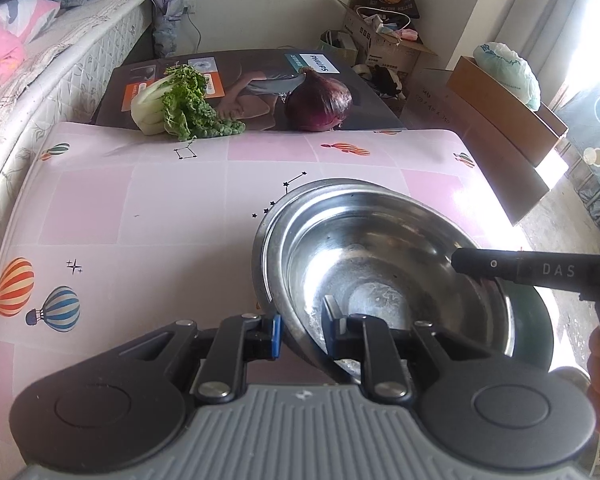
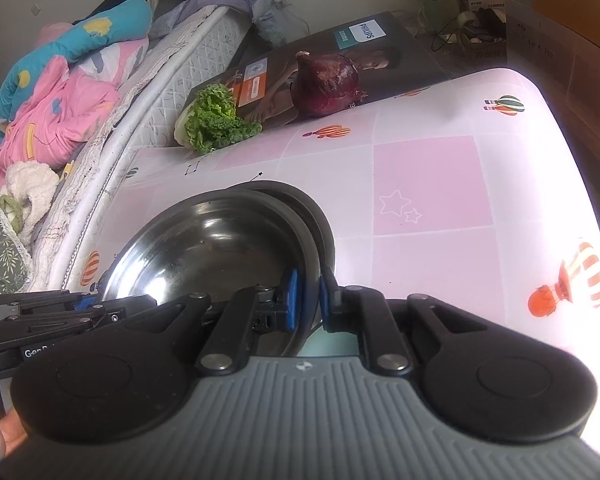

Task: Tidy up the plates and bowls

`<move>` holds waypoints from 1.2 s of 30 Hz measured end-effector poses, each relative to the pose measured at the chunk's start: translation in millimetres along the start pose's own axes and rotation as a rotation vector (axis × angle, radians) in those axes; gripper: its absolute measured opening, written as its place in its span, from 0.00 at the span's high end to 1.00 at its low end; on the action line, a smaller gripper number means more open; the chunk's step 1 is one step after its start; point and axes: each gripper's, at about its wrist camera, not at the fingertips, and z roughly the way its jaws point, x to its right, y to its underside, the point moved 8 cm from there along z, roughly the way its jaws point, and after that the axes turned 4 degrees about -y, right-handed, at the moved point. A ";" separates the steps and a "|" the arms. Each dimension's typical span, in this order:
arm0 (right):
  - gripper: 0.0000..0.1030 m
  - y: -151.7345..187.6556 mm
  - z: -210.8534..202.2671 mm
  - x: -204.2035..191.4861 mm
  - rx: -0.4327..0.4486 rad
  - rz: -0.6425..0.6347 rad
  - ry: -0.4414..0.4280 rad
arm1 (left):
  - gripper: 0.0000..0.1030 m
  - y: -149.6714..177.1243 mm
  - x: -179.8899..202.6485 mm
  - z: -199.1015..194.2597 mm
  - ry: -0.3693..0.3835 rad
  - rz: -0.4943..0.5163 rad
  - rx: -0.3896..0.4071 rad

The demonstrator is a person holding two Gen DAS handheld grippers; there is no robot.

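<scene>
Left wrist view: left gripper (image 1: pixel 302 330) pinches the near rim of the steel bowl (image 1: pixel 384 272), nested in another above the pink table (image 1: pixel 140 208). Right wrist view: right gripper (image 2: pixel 308 300) clamps the bowls' right rim (image 2: pixel 314 240).

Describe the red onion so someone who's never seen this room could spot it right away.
Find the pink balloon-print table; at its far edge lies a dark box. The red onion sits on it, round and purple, unlike the leafy green cabbage beside it.

Steel bowl (image 1: pixel 380 264) nested in dark plate (image 2: pixel 320 224), tilted
</scene>
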 end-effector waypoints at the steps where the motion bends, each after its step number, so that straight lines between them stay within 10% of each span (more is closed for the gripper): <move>1: 0.88 -1.2 1.4 -0.8 -0.002 -0.003 0.000 | 0.79 -0.2 -0.2 1.8 0.000 -0.001 -0.005; 36: 0.87 -4.0 -55.2 9.4 0.069 0.058 -0.093 | 0.48 -8.0 -11.7 -22.1 0.022 -0.001 0.064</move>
